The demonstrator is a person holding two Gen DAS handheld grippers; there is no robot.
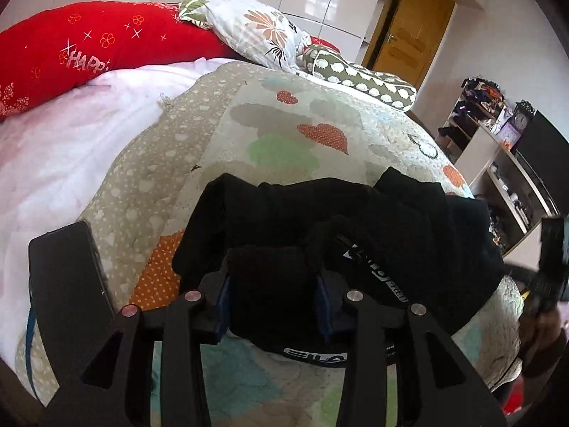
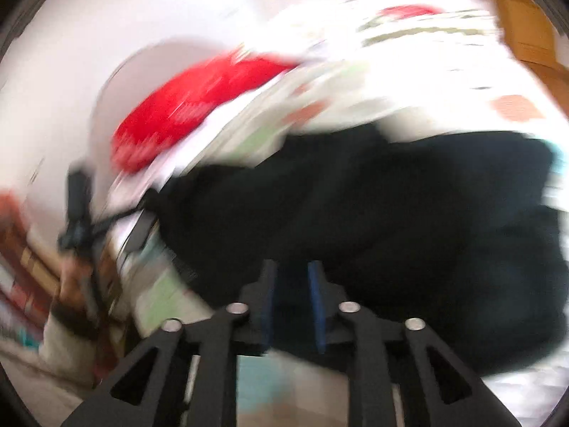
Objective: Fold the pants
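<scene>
The black pants (image 1: 355,220) lie bunched on a patterned quilt (image 1: 284,131) on the bed, waistband with white lettering (image 1: 377,274) toward me. My left gripper (image 1: 274,302) is shut on a thick fold of the black fabric at the near edge. In the blurred right wrist view the pants (image 2: 391,213) fill the middle. My right gripper (image 2: 293,302) has its blue pads closed on dark cloth at the pants' near edge. The other gripper and hand (image 2: 76,213) show at the left there, and the right gripper appears at the far right of the left wrist view (image 1: 551,267).
A black phone (image 1: 67,284) lies on the quilt at left. A red pillow (image 1: 89,46) and floral pillows (image 1: 256,28) sit at the head of the bed. Shelves with clutter (image 1: 498,135) and a wooden door (image 1: 409,25) stand to the right.
</scene>
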